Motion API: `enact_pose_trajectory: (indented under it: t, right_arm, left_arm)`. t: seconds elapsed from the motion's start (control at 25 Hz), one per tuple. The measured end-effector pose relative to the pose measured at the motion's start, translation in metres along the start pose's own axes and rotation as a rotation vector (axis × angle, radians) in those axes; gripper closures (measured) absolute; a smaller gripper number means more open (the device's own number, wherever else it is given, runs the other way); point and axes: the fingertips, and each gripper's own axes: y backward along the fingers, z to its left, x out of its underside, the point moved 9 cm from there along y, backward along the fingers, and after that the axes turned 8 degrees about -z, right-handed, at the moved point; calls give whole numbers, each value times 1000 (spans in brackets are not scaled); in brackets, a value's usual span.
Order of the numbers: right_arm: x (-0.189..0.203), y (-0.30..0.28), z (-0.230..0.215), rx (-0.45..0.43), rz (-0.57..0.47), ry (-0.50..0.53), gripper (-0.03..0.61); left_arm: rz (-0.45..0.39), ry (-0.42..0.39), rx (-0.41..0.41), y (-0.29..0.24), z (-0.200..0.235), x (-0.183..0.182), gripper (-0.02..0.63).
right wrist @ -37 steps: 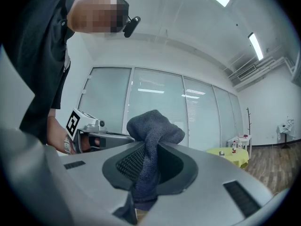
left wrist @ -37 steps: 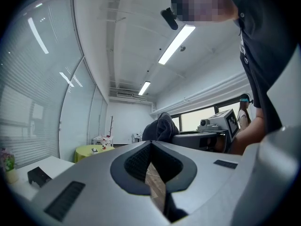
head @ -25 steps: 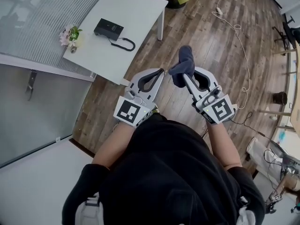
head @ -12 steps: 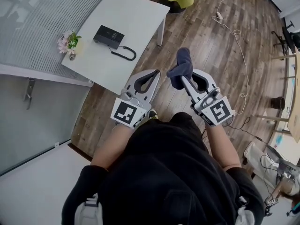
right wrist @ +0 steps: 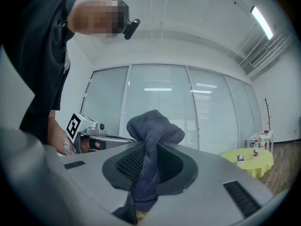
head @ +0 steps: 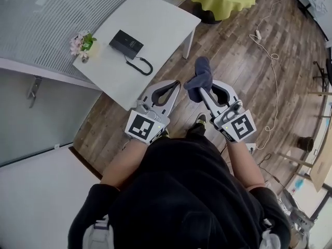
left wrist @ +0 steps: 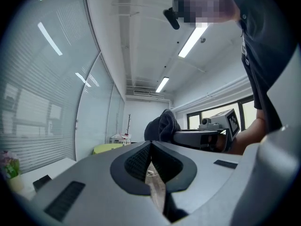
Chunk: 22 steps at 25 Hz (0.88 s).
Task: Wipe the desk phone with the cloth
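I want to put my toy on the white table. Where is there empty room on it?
The white table is bare at its far end, beyond the phone, and along the right edge beside the curly cord. The near corner below the cord is free too. The left side is crowded: the flowers stand close to the phone.

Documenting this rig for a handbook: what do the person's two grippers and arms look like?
The left gripper and right gripper match: light grey shells, black ribbed inner faces on tapering jaws, and a cube with black-and-white square markers at the rear. No cables show on them. The person's top is black; the forearms are bare.
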Motion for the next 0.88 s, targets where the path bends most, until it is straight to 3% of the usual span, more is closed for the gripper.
enact_pose_trajectory:
  t: [0.44,0.88]
  right_arm:
    - [0,3,-95,-178,-14,-47,500]
    - [8,-5,-141,-363,-6,-94,500]
  left_arm:
    - [9,-38,-169,-72,-16,3,603]
    - [23,-55,-370,-97,-30,8,603]
